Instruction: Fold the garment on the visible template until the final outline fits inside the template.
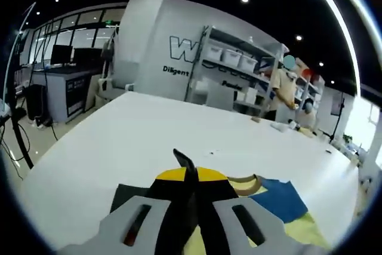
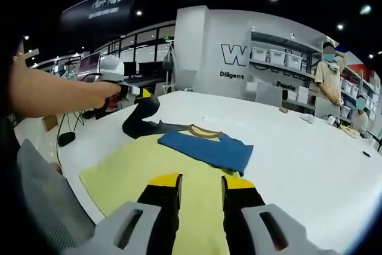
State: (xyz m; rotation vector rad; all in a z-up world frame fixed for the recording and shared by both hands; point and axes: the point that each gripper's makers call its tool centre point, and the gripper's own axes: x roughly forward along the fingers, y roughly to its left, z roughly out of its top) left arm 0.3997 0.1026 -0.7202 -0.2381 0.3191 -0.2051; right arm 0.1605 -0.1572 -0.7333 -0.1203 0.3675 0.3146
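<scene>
On the white table [image 2: 298, 165] lies a yellow template sheet [image 2: 134, 174] with a blue garment [image 2: 206, 147] folded on it, its tan collar [image 2: 203, 129] showing. A black sleeve [image 2: 143, 117] rises off the table to my left gripper [image 2: 122, 91], which is shut on it at a person's hand. In the left gripper view, black cloth [image 1: 184, 160] sticks out between the closed yellow-tipped jaws of the left gripper [image 1: 191, 177], with the blue garment [image 1: 277, 198] to the right. My right gripper [image 2: 202, 182] hovers open above the template's near part, holding nothing.
The table edge [image 2: 71, 147] curves near on the left. A person's forearm [image 2: 54, 97] crosses the left side. Shelves with white bins [image 2: 280, 58] and two people [image 2: 328, 76] stand behind the table. Desks with monitors [image 1: 65, 58] are far left.
</scene>
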